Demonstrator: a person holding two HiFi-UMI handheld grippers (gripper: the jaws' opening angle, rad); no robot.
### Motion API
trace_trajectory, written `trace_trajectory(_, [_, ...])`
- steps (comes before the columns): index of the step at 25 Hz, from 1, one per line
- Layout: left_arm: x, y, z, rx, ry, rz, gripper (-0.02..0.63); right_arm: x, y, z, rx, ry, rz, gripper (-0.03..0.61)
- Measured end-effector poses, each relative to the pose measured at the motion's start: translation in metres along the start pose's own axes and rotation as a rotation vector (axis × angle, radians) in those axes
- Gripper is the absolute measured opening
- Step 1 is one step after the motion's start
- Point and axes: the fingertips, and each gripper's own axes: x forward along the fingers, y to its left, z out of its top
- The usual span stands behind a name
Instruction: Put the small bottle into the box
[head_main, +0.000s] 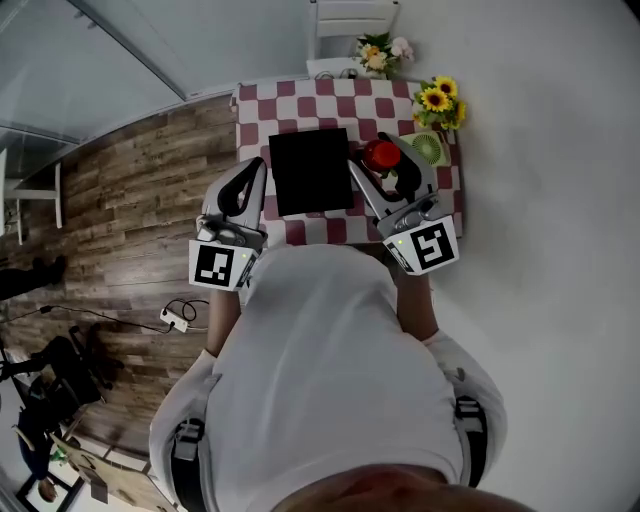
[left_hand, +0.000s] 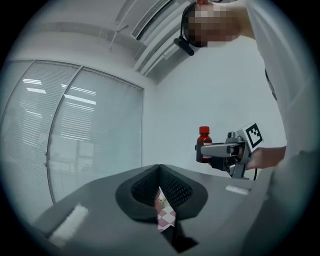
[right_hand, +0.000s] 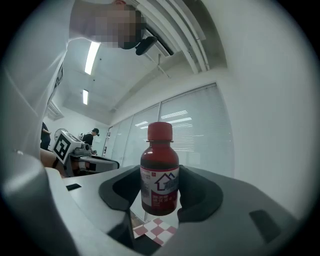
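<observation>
Right gripper view: the right tool (right_hand: 160, 201) is clamped on the upright bottle (right_hand: 159, 172), over the table's (head_main: 300, 100) right half. The left tool (left_hand: 160, 186) has its jaws together, empty. The box (head_main: 311, 170) lies mid-table, just left of the bottle.

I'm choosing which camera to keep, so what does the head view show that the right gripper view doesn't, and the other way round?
Only the head view: the black box on the checkered tablecloth, sunflowers at the far corner, the wooden floor. Only the right gripper view: the printed label on the small bottle, which stands upright, and the ceiling lights. Both: the small bottle gripped in the right claw, the left claw, some tablecloth.
</observation>
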Motion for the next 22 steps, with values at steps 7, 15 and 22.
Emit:
trace_trajectory(7, [-0.02,0.018,-0.01,-0.033,0.022,-0.009,0.002,0.004,0.01,-0.01,0.015,0.043,-0.027,0.224])
trace_trajectory(15, [-0.037,0.025,-0.033,-0.107,0.007,-0.073,0.002,0.005,0.024,-0.021,0.0,0.112,-0.079,0.224])
trace_trajectory(22, [-0.035,0.03,-0.038,-0.113,-0.022,-0.082,0.002,0.002,0.021,-0.023,-0.042,0.138,-0.084,0.224])
